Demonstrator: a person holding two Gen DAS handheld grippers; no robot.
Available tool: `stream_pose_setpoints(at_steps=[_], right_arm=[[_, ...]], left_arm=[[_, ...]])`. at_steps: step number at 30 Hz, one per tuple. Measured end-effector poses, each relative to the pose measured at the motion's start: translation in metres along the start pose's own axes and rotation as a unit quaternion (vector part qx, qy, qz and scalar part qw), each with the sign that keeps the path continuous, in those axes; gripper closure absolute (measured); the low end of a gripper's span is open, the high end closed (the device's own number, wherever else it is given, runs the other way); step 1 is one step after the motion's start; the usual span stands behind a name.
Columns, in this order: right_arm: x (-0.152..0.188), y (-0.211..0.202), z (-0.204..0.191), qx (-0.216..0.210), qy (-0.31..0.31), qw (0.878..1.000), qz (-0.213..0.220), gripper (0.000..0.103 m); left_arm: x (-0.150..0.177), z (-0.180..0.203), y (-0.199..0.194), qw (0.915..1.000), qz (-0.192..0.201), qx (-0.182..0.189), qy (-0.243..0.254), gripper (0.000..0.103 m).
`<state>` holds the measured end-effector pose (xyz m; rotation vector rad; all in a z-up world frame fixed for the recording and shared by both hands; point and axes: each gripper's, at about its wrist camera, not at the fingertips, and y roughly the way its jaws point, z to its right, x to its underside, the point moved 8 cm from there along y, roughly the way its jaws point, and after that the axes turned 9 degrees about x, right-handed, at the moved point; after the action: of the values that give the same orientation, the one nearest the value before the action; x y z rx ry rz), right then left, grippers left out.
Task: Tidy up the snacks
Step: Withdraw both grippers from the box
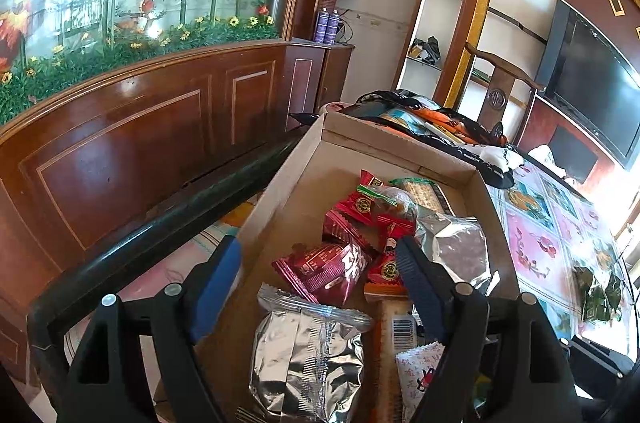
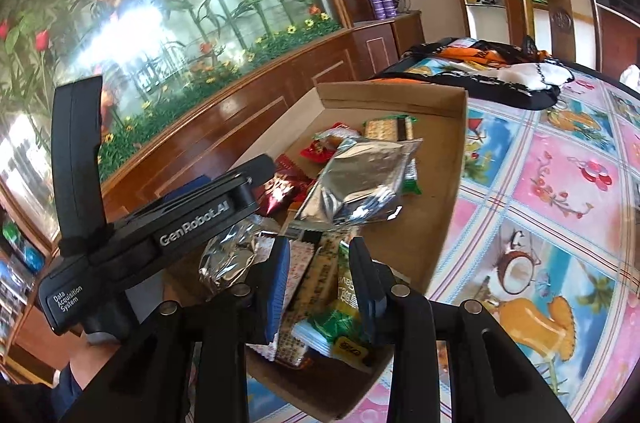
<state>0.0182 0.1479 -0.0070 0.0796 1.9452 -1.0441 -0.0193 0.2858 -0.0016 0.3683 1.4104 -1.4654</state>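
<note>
Right, my left gripper [image 1: 320, 259] hangs over the cardboard box [image 1: 276, 191], jaws spread wide and pinching nothing; the dark red snack packet [image 1: 324, 269] lies loose between them. My right gripper [image 2: 320, 259] keeps its jaws narrow around the long cracker packets [image 2: 320, 273]; whether they pinch, I cannot tell. At twelve o'clock a silver pouch [image 2: 360, 179] rests in the box on the flowered tabletop [image 2: 560, 183].

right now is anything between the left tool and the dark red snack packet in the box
Nothing visible. The left tool hangs open over the cardboard box, and the dark red packet lies uncovered between its fingers, on top of the pile.
</note>
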Motion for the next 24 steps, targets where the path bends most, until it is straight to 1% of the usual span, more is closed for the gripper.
stream_pose_setpoints(at_steps=[7,11,13,14,15,16,17,18,20,23,24], right_arm=[[-0.004,-0.008,0.007,-0.006,0.019,1.0,0.008,0.068],[-0.005,-0.012,0.015,-0.001,0.029,1.0,0.01,0.068],[-0.005,-0.013,0.018,0.001,0.033,0.999,0.01,0.068],[-0.005,-0.014,0.019,0.007,0.032,0.999,0.011,0.065],[-0.005,-0.015,0.02,0.011,0.031,0.999,0.013,0.058],[-0.005,-0.016,0.021,0.016,0.031,0.999,0.015,0.053],[-0.005,-0.017,0.022,0.019,0.031,0.999,0.018,0.045],[-0.005,-0.019,0.023,0.024,0.029,0.999,0.022,0.042],[-0.005,-0.021,0.023,0.033,0.022,0.999,0.026,0.04],[-0.003,-0.022,0.023,0.039,0.016,0.999,0.025,0.033],[-0.002,-0.022,0.023,0.04,0.015,0.999,0.025,0.032]], left_arm=[[-0.001,0.0,0.0,1.0,0.0,0.0,-0.002,0.023],[-0.001,0.0,0.0,1.0,0.001,0.001,-0.002,0.022],[-0.001,0.0,0.0,1.0,0.001,0.001,-0.002,0.019],[-0.001,0.001,0.0,1.0,0.002,0.001,-0.001,0.019],[-0.001,0.001,0.0,1.0,0.003,0.001,-0.001,0.018],[-0.001,0.001,0.0,1.0,0.003,0.002,0.0,0.018],[-0.001,0.002,0.0,1.0,0.003,0.002,0.001,0.018],[-0.001,0.002,0.0,1.0,0.002,0.002,0.001,0.018],[0.0,0.002,0.0,1.0,0.001,0.002,0.003,0.017],[0.0,0.004,0.0,1.0,0.0,0.001,0.008,0.012],[0.0,0.005,-0.001,0.9999,0.002,-0.003,0.011,0.01]])
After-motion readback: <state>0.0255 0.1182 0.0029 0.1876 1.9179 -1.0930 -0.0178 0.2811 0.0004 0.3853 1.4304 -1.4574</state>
